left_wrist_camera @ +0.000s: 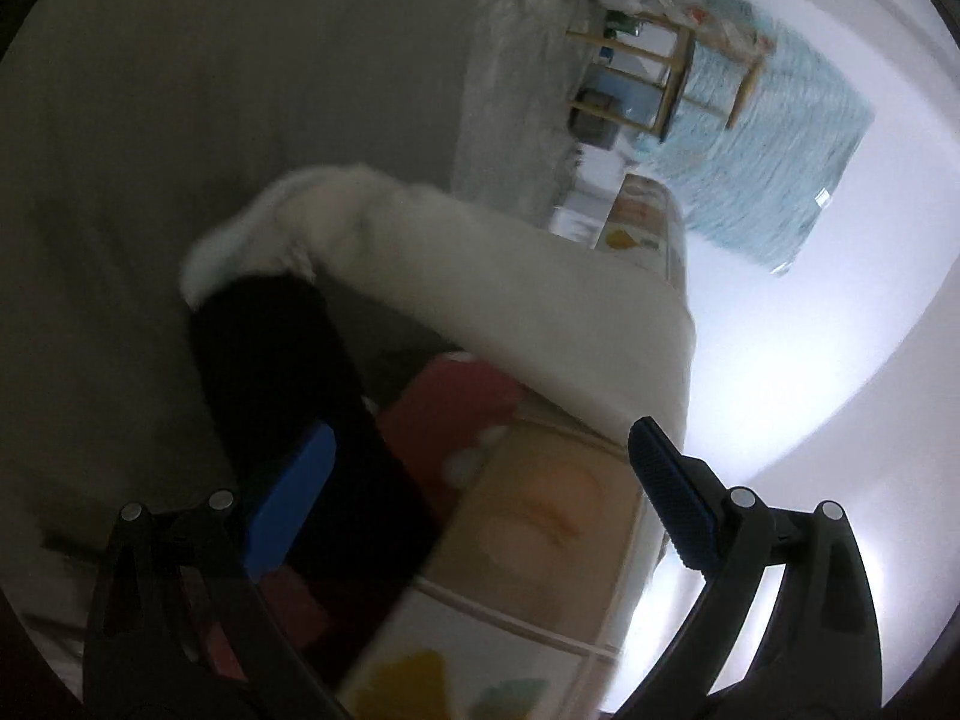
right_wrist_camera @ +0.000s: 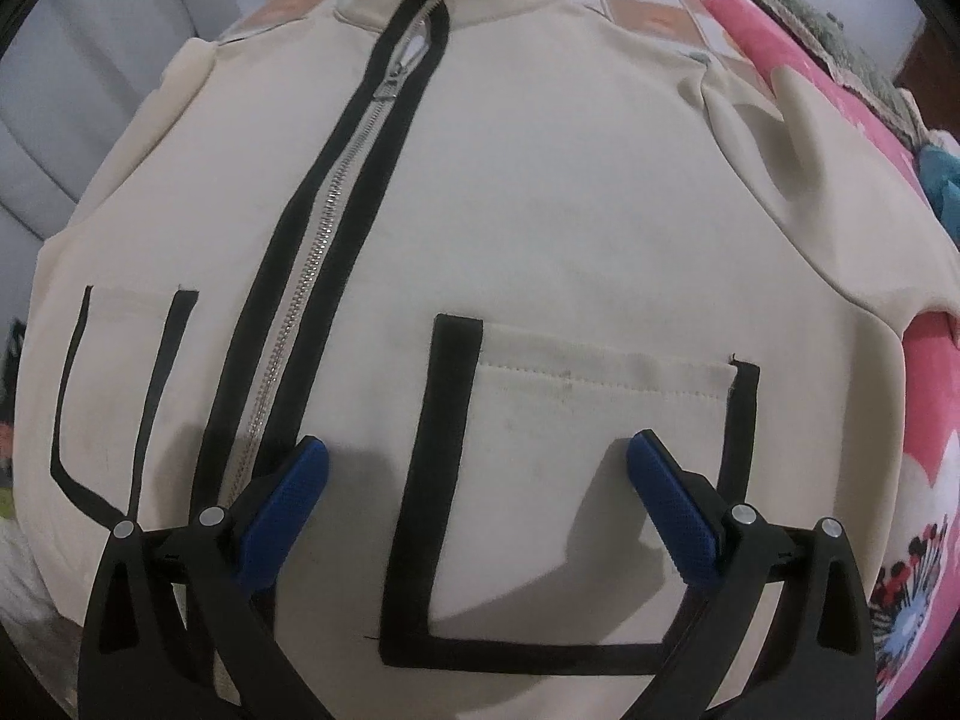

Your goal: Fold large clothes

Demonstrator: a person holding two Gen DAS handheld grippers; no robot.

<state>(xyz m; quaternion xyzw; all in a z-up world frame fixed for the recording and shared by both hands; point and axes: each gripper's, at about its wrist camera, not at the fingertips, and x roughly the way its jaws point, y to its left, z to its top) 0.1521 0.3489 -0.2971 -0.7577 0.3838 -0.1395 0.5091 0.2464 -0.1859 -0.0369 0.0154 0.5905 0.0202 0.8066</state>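
Note:
A cream jacket [right_wrist_camera: 540, 210] lies flat and front up, with a black-trimmed silver zipper [right_wrist_camera: 336, 198] running up its middle. My right gripper [right_wrist_camera: 477, 480] hovers open just over its black-edged pocket [right_wrist_camera: 600, 420], holding nothing. The left wrist view is tilted and blurred. There a cream sleeve [left_wrist_camera: 480, 276] ends in a black cuff [left_wrist_camera: 288, 372], and that cuff runs down behind the left blue pad [left_wrist_camera: 288, 504]. My left gripper [left_wrist_camera: 480, 480] stands open, with the cuff at its left side and the patterned sheet [left_wrist_camera: 540, 528] between the fingers.
A pink patterned blanket [right_wrist_camera: 900, 420] lies along the jacket's right side, with a grey knit cover [right_wrist_camera: 840, 42] beyond it. In the left wrist view a wooden shelf rack [left_wrist_camera: 648, 78] and a teal mat [left_wrist_camera: 780, 150] sit on a pale floor past the bed's edge.

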